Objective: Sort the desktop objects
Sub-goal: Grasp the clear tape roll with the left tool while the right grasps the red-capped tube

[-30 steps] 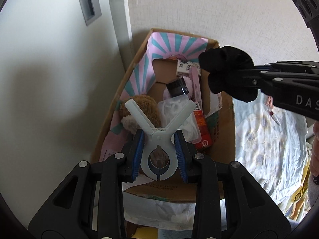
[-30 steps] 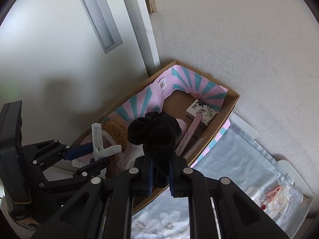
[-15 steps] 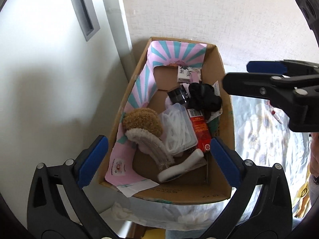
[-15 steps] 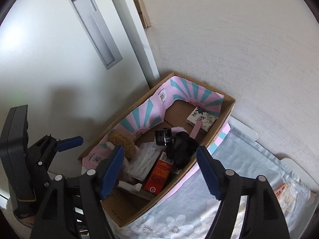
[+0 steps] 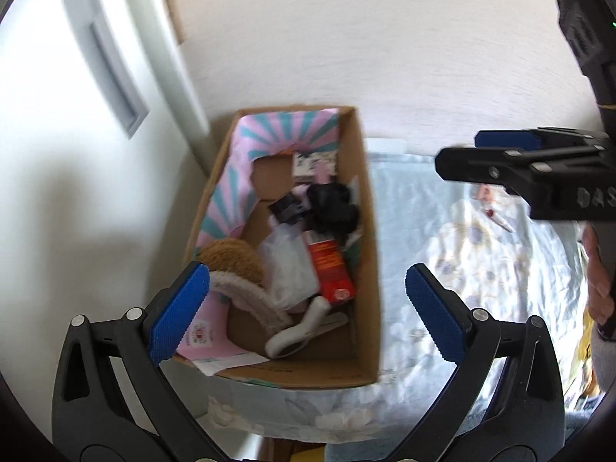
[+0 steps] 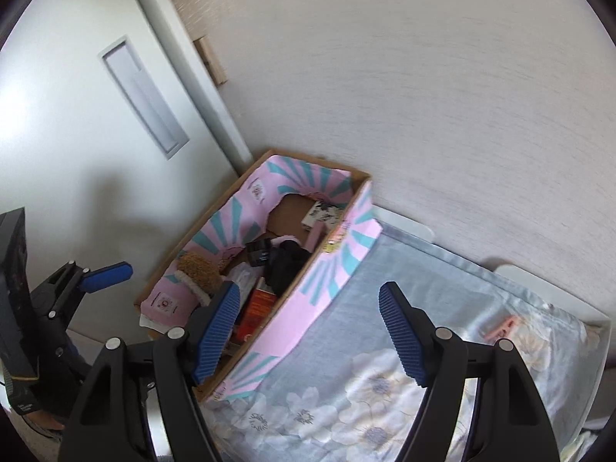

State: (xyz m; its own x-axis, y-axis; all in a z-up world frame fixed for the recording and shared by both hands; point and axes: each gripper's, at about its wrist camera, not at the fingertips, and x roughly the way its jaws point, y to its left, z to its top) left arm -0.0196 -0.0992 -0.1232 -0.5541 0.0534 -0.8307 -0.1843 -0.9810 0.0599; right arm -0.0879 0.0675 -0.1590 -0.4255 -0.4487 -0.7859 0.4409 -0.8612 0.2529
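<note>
A cardboard box [image 5: 370,231] lined with pink and teal paper stands against the wall. In it lie a white clip [image 5: 304,331] near the front, a black scrunchie [image 5: 333,208] further back, a red carton, a brown brush and a clear packet. My left gripper [image 5: 308,275] hovers above the box's front half, open and empty. My right gripper [image 6: 310,288] hangs over the box's right wall [image 6: 308,308], open and empty, with the scrunchie [image 6: 287,261] below and beyond it. Each view shows the other gripper at its edge: right gripper [image 5: 460,152], left gripper [image 6: 111,275].
A floral cloth [image 6: 385,385] covers the surface right of the box. A pink clip [image 6: 500,327] lies on it near the far right. A white door with a recessed handle [image 6: 146,96] stands left of the box, a textured wall behind. A person's hand [image 5: 598,277] holds the right gripper.
The left gripper let go of the white clip and the right let go of the black scrunchie; both now lie in the box. Both grippers opened wide and drew back and up.
</note>
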